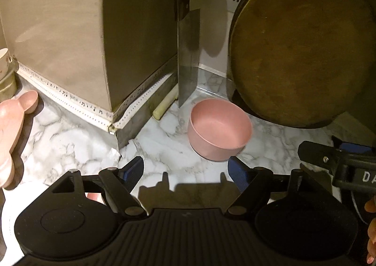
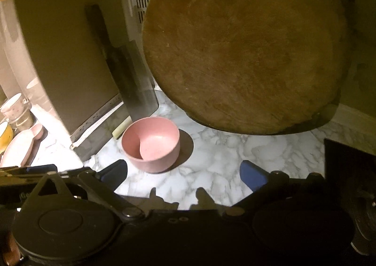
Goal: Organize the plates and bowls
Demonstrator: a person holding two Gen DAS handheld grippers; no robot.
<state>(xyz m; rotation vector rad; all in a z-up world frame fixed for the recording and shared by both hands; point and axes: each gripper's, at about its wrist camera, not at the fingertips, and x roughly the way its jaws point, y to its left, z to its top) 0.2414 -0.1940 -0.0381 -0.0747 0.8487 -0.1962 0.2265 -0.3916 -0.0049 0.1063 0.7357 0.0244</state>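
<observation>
- Left claw (image 1: 185, 169): its blue-padded fingers (image 1: 132, 169) stand wide apart and grip nothing; it hangs just above the white marble-patterned bench (image 1: 70, 139), with the bowl just beyond the finger tips.
- Right claw (image 2: 184, 173): spread wide as well, nothing between its fingers; the bowl lies ahead and toward its left finger.
- Round pink plastic bowl (image 1: 219, 128) — upright and empty, standing on the bench in the corner, just below the lower rim of the board and near the cleaver.
- Large round brown wooden chopping board (image 1: 303, 47) — propped on edge, leaning back against the wall to the right of the bowl.
- Steel cleaver with dark handle (image 1: 186, 54): stands blade-down in the corner between the grey wall column (image 1: 70, 31) and the board.
- Pink bear-shaped plastic plate (image 1: 14, 129): lies on the bench at the far left, well apart from the bowl.
- White cup (image 1: 3, 61): at the left edge, behind the plate; only partly visible.
</observation>
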